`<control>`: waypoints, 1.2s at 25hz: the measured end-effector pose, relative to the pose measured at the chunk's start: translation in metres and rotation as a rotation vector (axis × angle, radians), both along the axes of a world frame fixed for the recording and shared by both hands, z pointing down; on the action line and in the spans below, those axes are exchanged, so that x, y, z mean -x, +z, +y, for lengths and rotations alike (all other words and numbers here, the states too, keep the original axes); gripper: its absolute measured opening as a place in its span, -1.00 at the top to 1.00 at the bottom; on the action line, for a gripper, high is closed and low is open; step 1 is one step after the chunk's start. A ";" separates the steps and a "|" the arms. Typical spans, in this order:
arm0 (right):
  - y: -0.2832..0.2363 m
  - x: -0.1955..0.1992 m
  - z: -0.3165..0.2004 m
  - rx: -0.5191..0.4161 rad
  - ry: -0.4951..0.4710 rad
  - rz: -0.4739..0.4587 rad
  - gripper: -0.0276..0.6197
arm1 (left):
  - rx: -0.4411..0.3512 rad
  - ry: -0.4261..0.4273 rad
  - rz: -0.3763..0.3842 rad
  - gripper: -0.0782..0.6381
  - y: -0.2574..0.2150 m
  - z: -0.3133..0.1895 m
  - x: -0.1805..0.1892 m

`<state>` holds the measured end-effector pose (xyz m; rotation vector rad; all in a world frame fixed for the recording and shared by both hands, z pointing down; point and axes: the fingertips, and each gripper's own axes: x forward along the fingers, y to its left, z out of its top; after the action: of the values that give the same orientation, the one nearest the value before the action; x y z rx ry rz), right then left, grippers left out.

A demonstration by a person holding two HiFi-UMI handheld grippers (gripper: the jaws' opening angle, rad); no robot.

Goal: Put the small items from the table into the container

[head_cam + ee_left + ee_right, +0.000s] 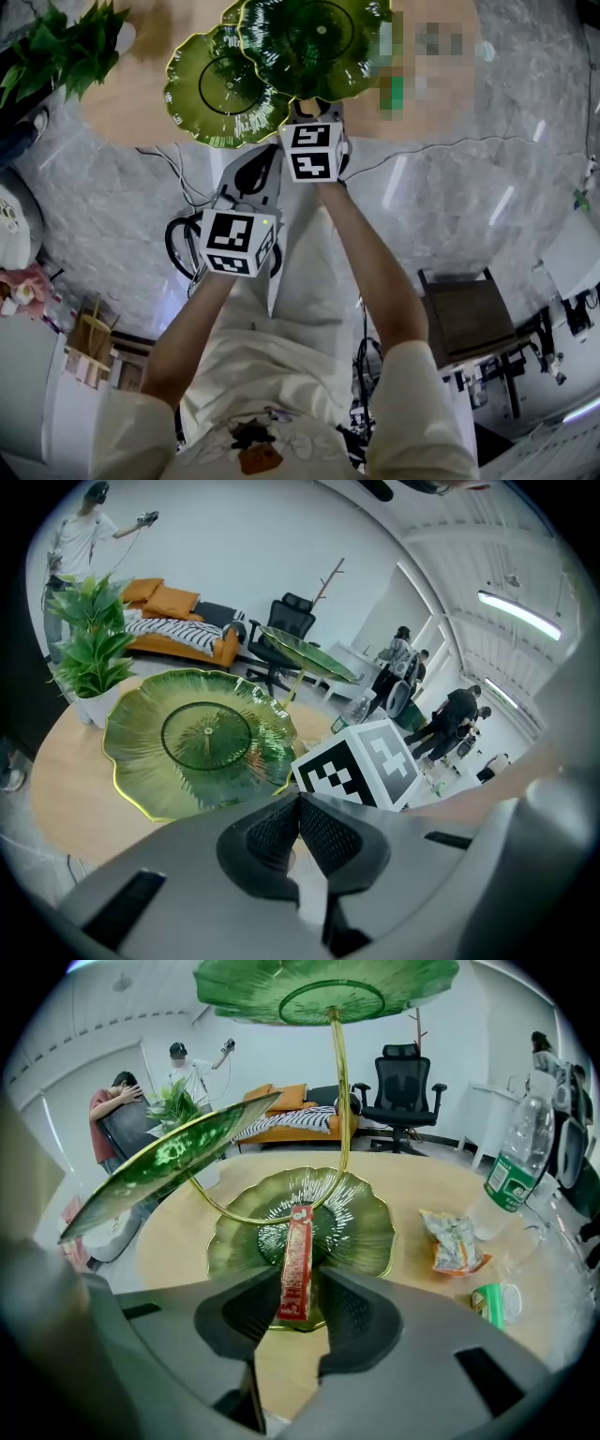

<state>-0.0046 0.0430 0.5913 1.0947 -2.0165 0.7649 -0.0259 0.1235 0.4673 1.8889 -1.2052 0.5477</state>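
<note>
The right gripper (298,1288) clamps a red packet (297,1260) over the leaf dish (361,1227); the left gripper (298,803) is closed, empty. A snack bag (453,1241) and a water bottle (516,1162) sit near the right edge of the surface (178,1232).

Above your right gripper (302,1288), clamped on the red snack stick (296,1260), the top leaf dish (328,988) roofs the space. Its gold stem (339,1101) rises behind the lowest dish (366,1232), and the tilted side dish (159,1171) closes the left. You have room low, over the near rim. To the right, the tabletop (412,1180) is bare up to the snack packet (455,1241), water bottle (516,1162) and small green item (492,1302).
</note>
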 end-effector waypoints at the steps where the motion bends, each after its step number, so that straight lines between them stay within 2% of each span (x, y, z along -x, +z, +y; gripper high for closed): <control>1: 0.000 0.000 0.000 0.000 0.002 0.002 0.57 | 0.001 0.001 -0.002 0.76 0.000 0.000 0.000; 9: -0.011 -0.016 0.005 -0.018 0.018 0.016 0.60 | -0.003 0.015 -0.011 0.76 -0.003 -0.001 -0.006; 11: -0.014 -0.023 0.008 -0.023 0.024 0.033 0.82 | -0.002 0.016 -0.009 0.76 -0.004 -0.002 -0.009; 12: -0.016 -0.026 0.009 -0.024 0.029 0.036 0.84 | -0.002 0.016 -0.008 0.76 -0.004 -0.002 -0.010; 21: -0.041 -0.054 0.021 -0.044 0.074 0.003 0.89 | -0.009 0.023 -0.011 0.76 -0.008 -0.001 -0.021; 30: -0.067 -0.062 0.030 -0.077 0.090 -0.029 0.89 | -0.003 0.032 -0.002 0.76 -0.008 0.000 -0.026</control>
<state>0.0569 0.0728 0.5245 1.2318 -2.0473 0.7578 -0.0001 0.1235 0.4595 1.9133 -1.1795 0.5661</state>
